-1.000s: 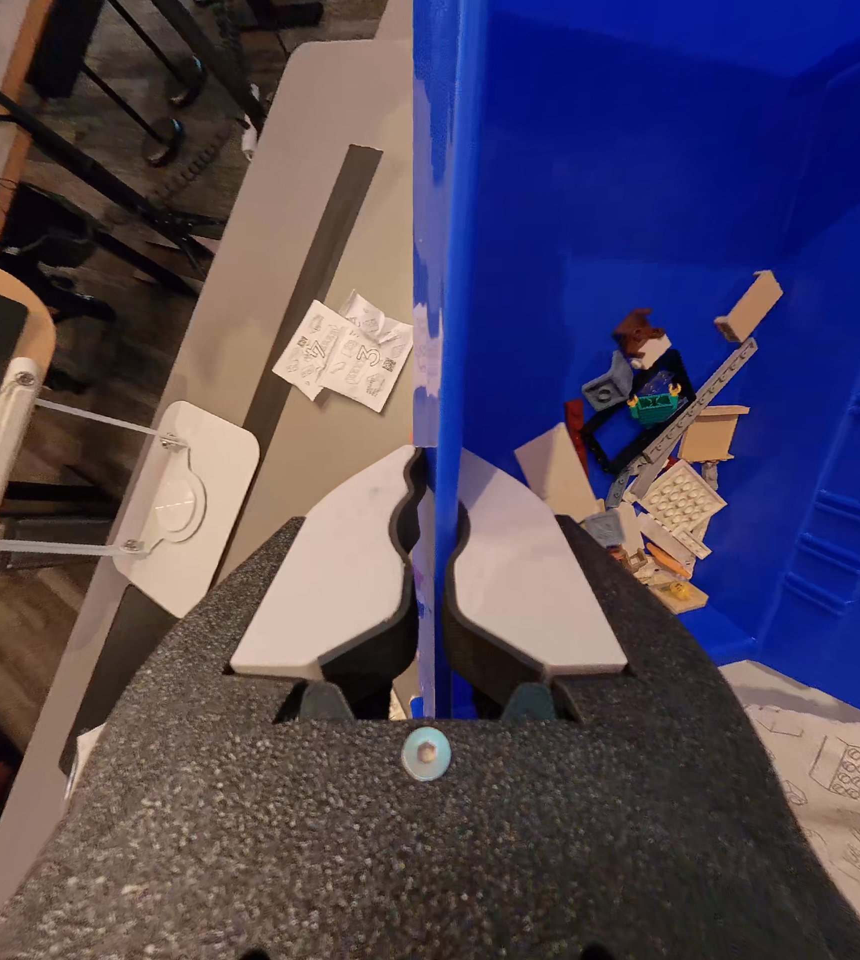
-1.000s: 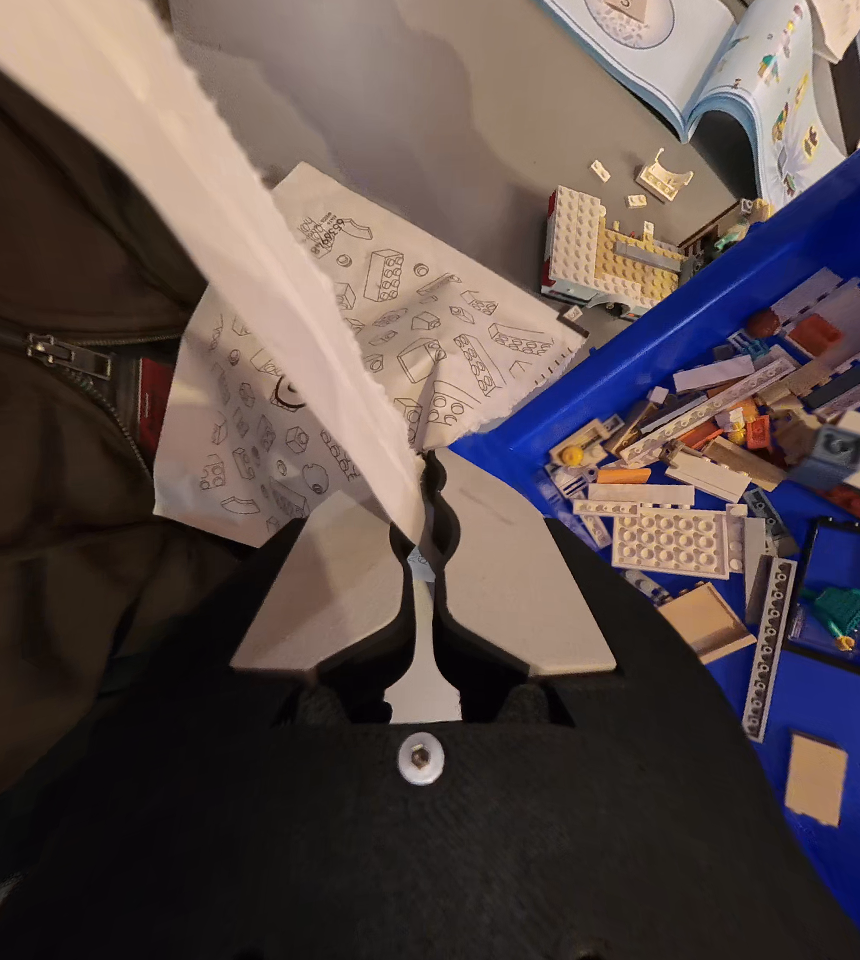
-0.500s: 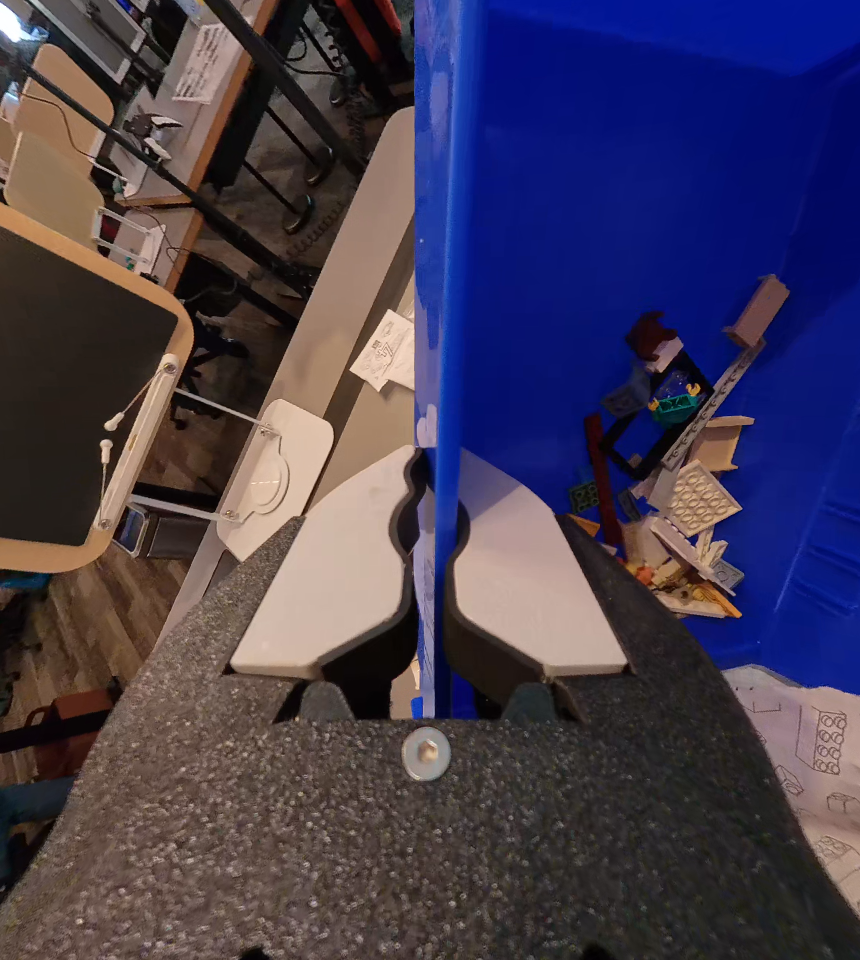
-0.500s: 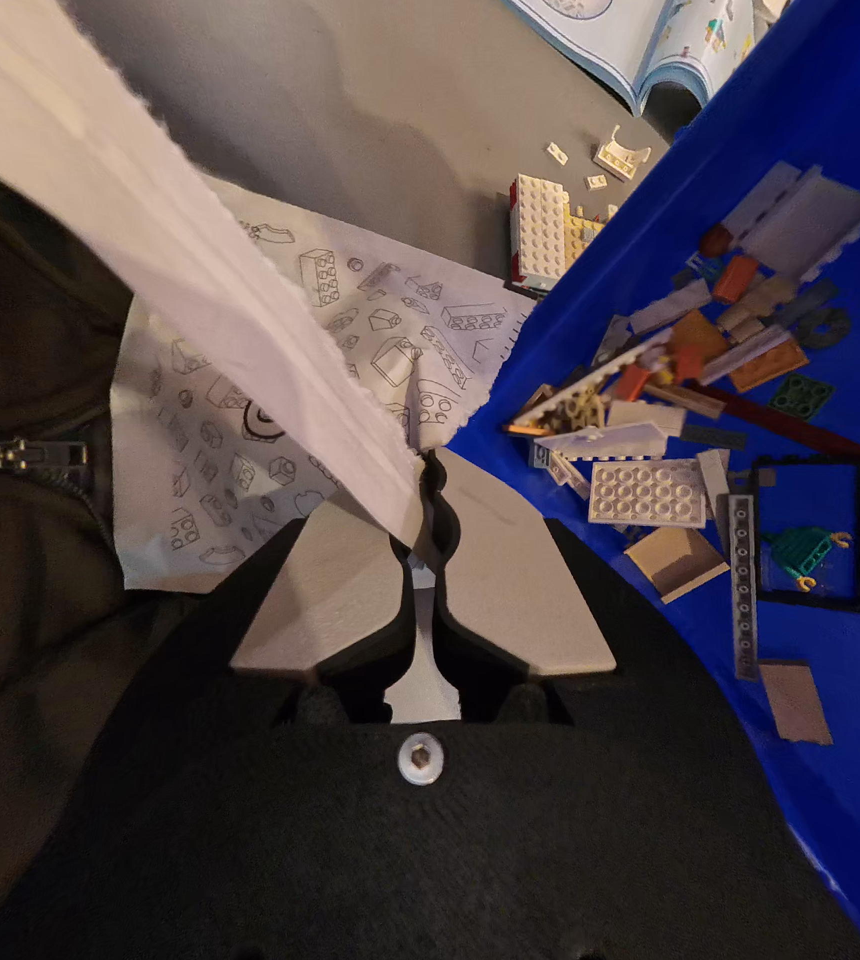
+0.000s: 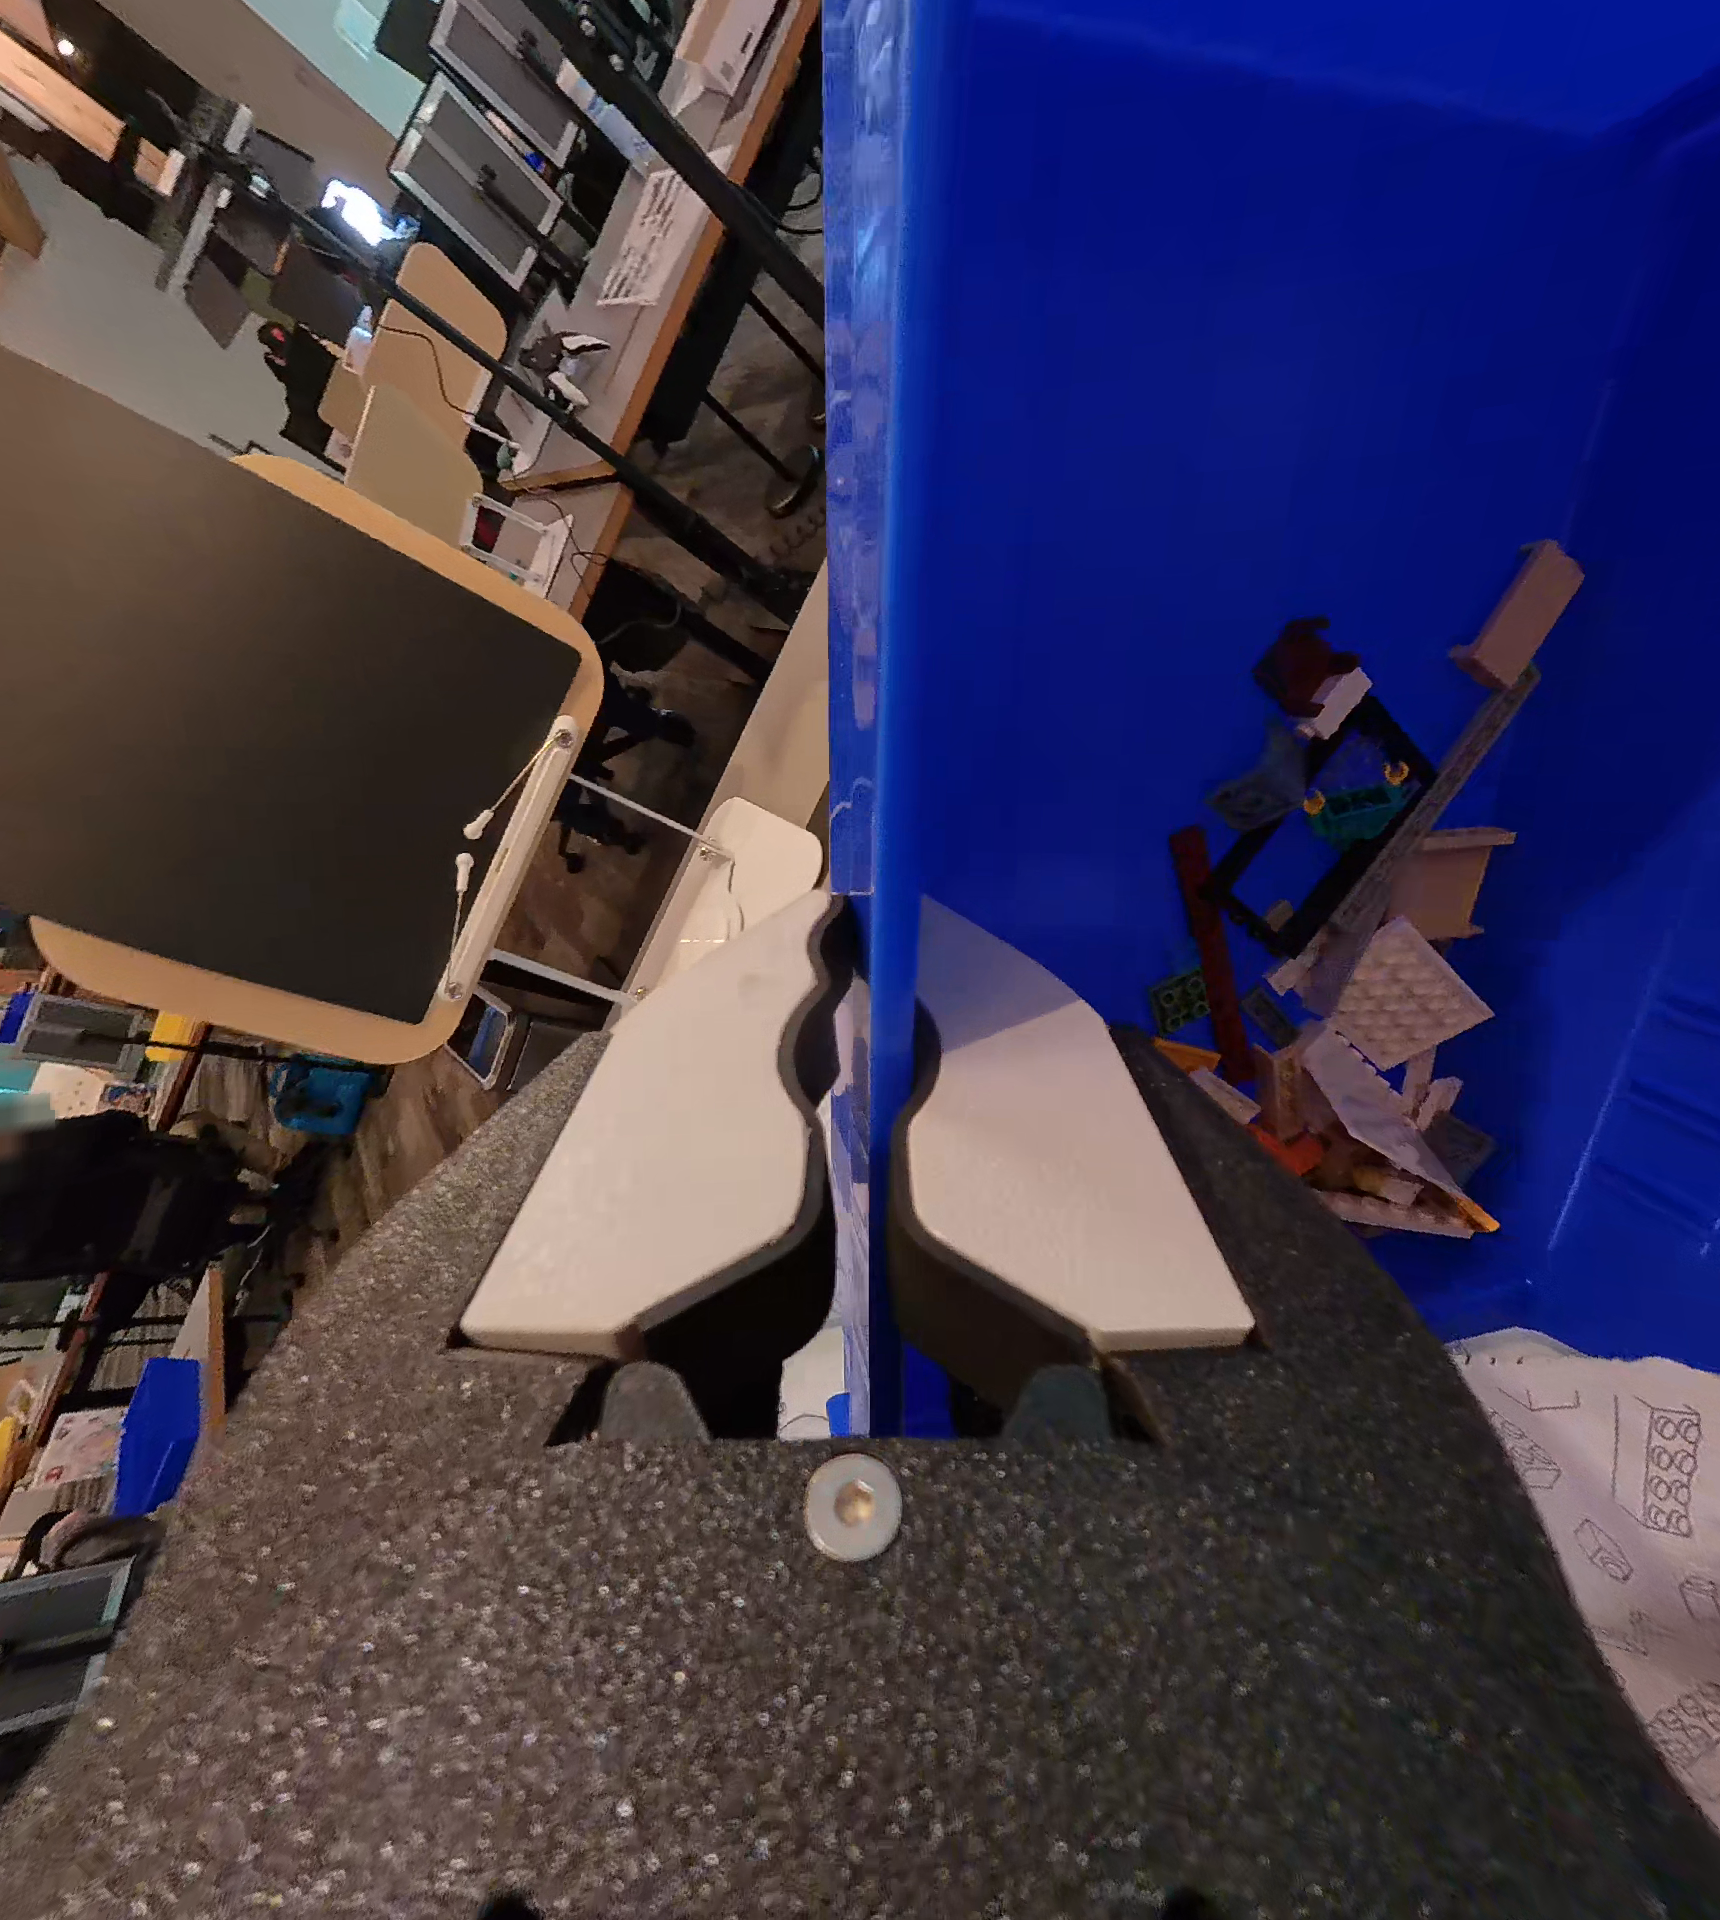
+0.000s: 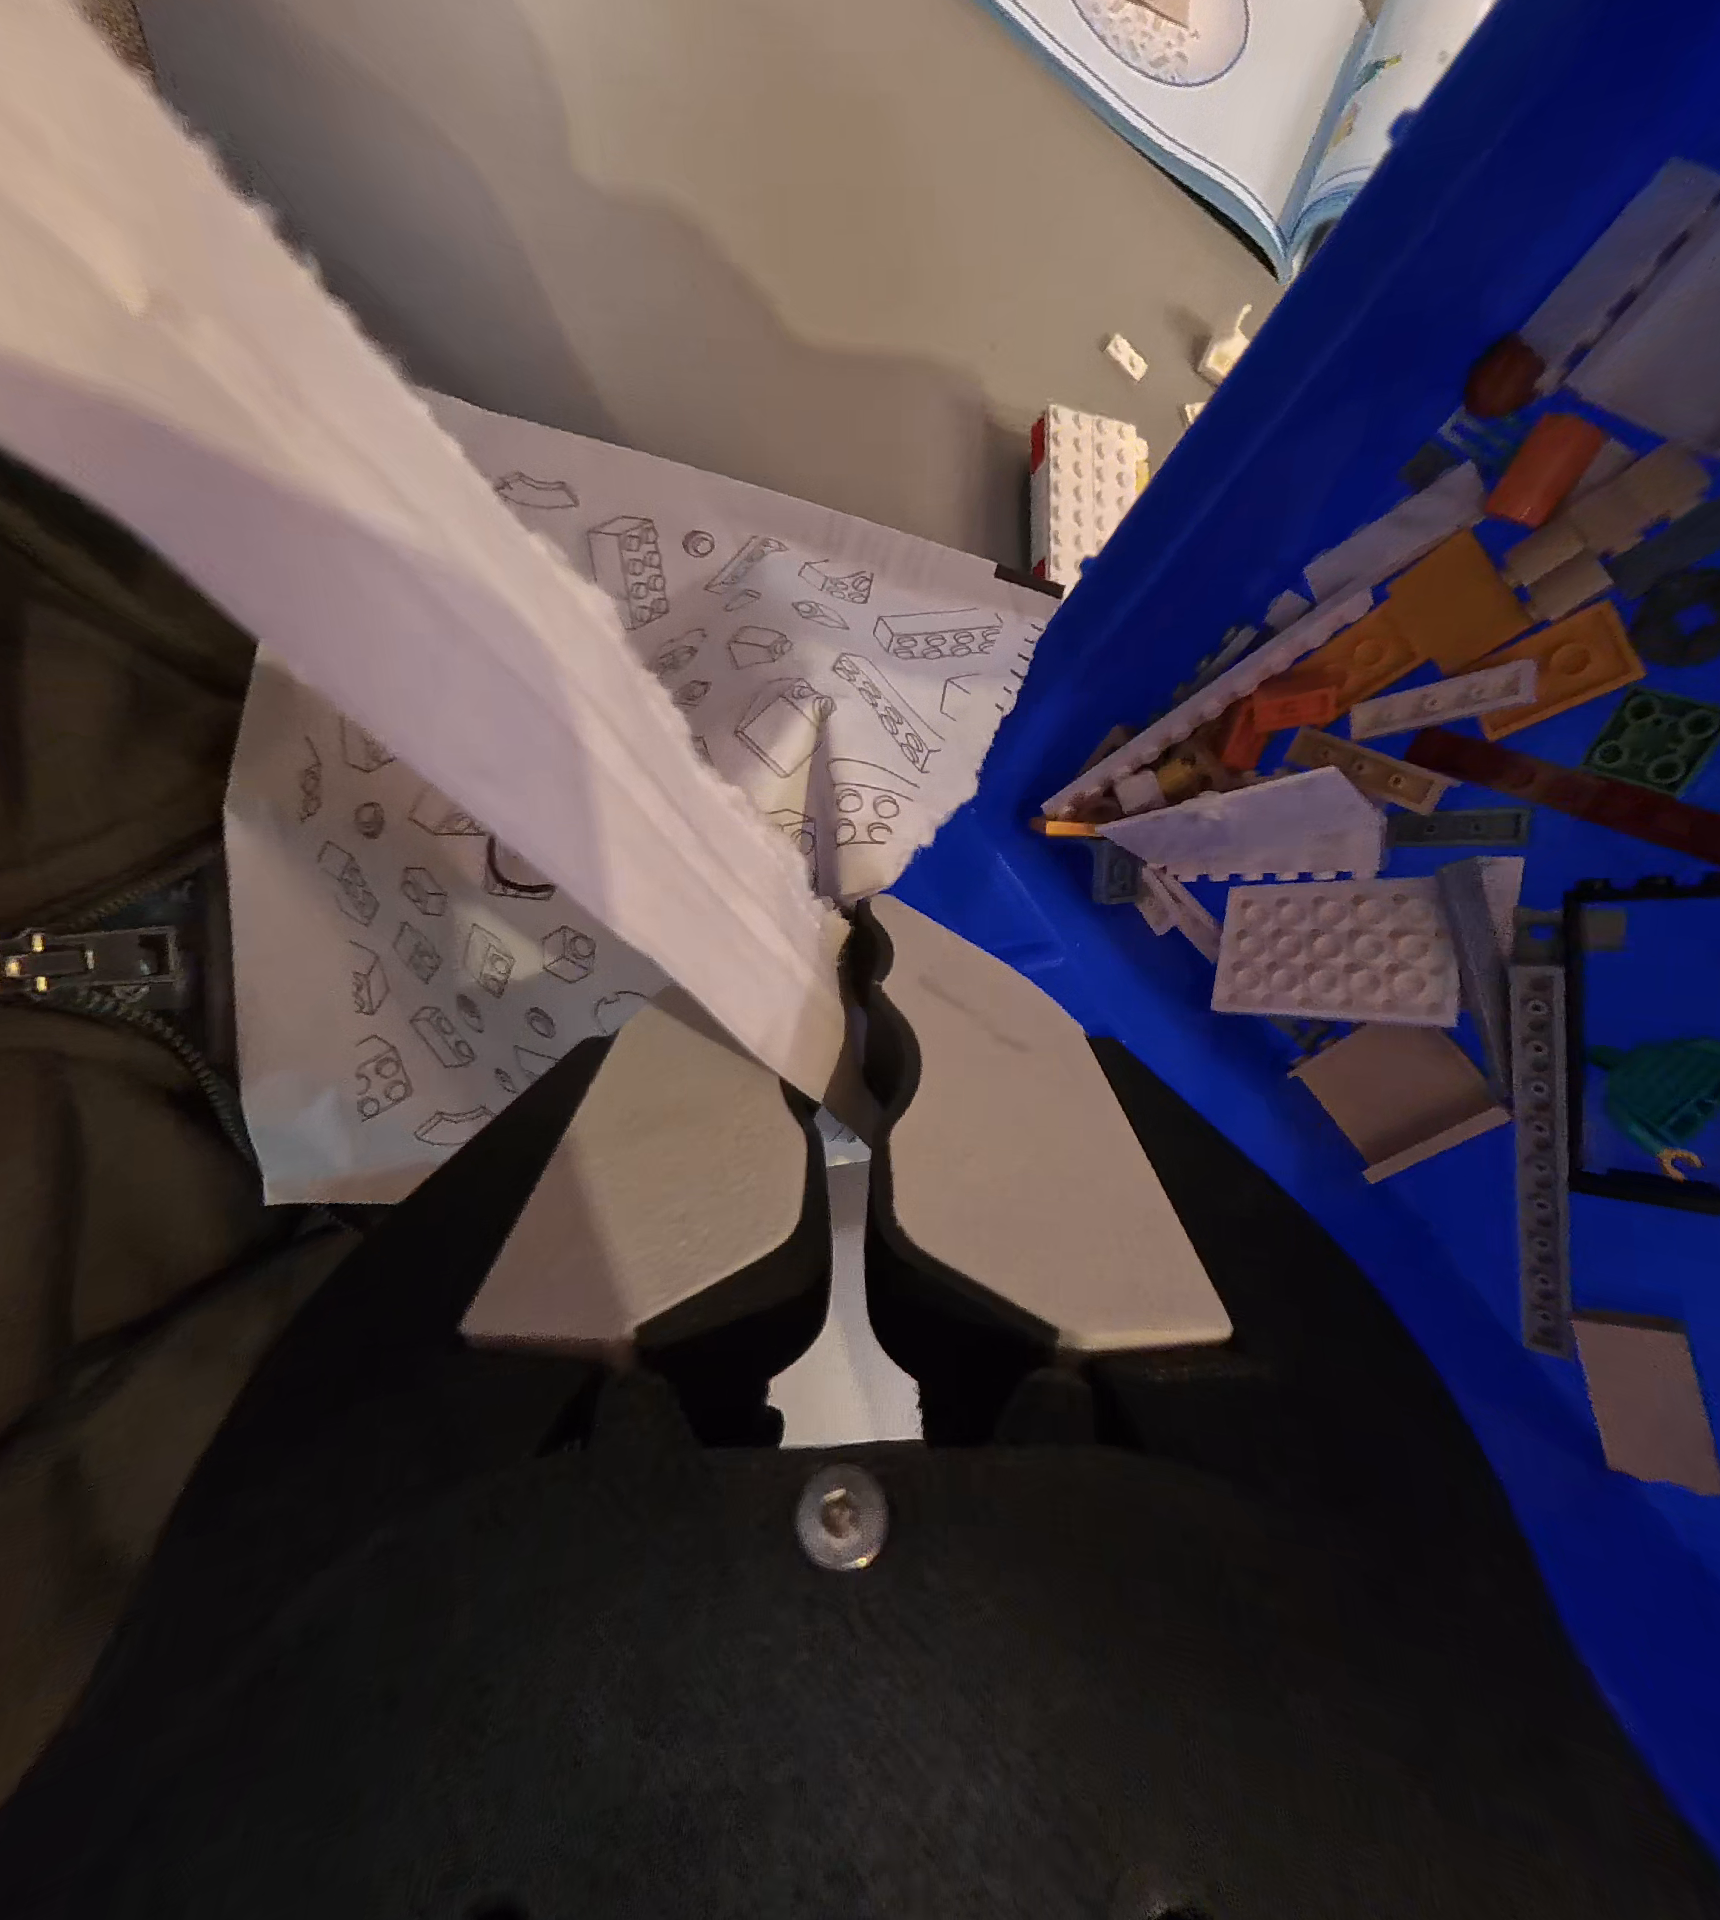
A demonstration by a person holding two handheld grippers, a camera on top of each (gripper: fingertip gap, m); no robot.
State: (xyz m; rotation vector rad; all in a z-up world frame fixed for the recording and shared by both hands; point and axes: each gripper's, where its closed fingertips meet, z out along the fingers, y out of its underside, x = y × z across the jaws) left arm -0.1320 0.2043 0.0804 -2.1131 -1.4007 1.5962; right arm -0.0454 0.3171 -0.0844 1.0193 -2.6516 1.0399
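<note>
Largest by far: a blue bin [image 5: 1251, 416], tipped up on end, its side wall pinched between the fingers of the left gripper [image 5: 871, 935], one finger outside and one inside, both pressed to the plastic. Compared with a second ago, raised and tilted further: beyond the left finger, no longer counter but a dark board with a pale rim [image 5: 212, 675] and a room of desks. Next in size, a white paper bag [image 6: 368, 540], its serrated edge clamped in the closed fingers of the right gripper [image 6: 851, 925] and stretching up and away to the left. Under it, ahead of the fingertips, printed paper with brick drawings [image 6: 482, 935], its torn edge meeting the bin's lip; same bag or a second one, impossible to tell. Left of the fingers, a dark zipped jacket [image 6: 56, 831]; beyond them, grey counter [image 6: 731, 208] and an open booklet [image 6: 1199, 104], cut off by the frame. Right of the fingers, loose toy bricks [image 6: 1355, 779], slid since a second ago into a tighter heap toward the bin's low corner by the paper. Smallest: a white brick build [image 6: 1084, 488], half hidden behind the bin wall. Right gripper's left fingertip covered by paper; many bricks blurred.
</note>
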